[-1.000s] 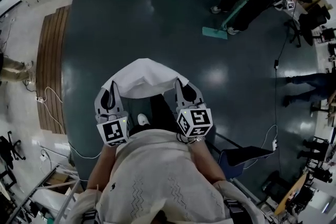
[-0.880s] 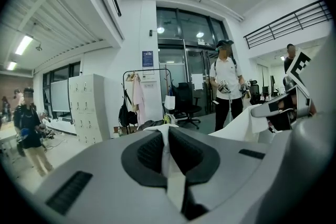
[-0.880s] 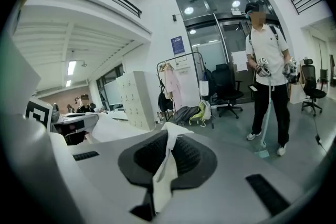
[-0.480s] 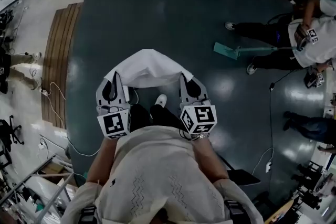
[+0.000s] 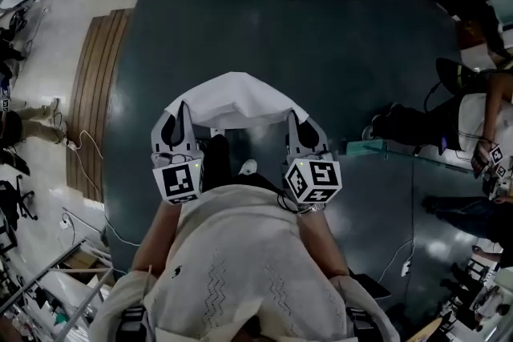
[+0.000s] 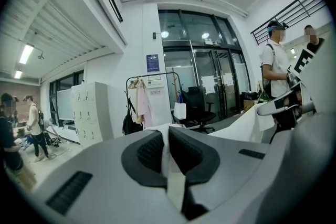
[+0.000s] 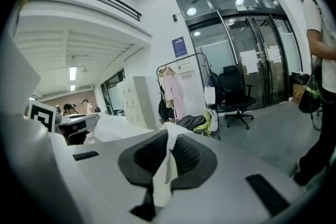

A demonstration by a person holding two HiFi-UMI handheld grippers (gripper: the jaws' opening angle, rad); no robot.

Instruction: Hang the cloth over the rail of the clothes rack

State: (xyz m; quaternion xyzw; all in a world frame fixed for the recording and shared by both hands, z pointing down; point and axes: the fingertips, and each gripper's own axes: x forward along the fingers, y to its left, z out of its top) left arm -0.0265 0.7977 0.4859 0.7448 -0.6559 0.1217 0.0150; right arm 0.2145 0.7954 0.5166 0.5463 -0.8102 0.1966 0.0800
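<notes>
White cloth point(image 5: 237, 100) hung spread over the floor point(image 5: 321, 36), long axis 9-to-3 o'clock | left tongs point(image 5: 182, 114) clamped shut on its 9 o'clock corner | right tongs point(image 5: 292, 120) pinched its 3 o'clock corner | clothes rack point(image 6: 152, 93) stood ahead, well apart.

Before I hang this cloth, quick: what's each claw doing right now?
Left claw: closed, holding the white cloth.
Right claw: closed, holding the same cloth.

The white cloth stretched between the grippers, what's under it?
Below the white cloth in the head view is dark floor, with the person's shoe just past its near edge. Whatever lies directly beneath the cloth is covered.
</notes>
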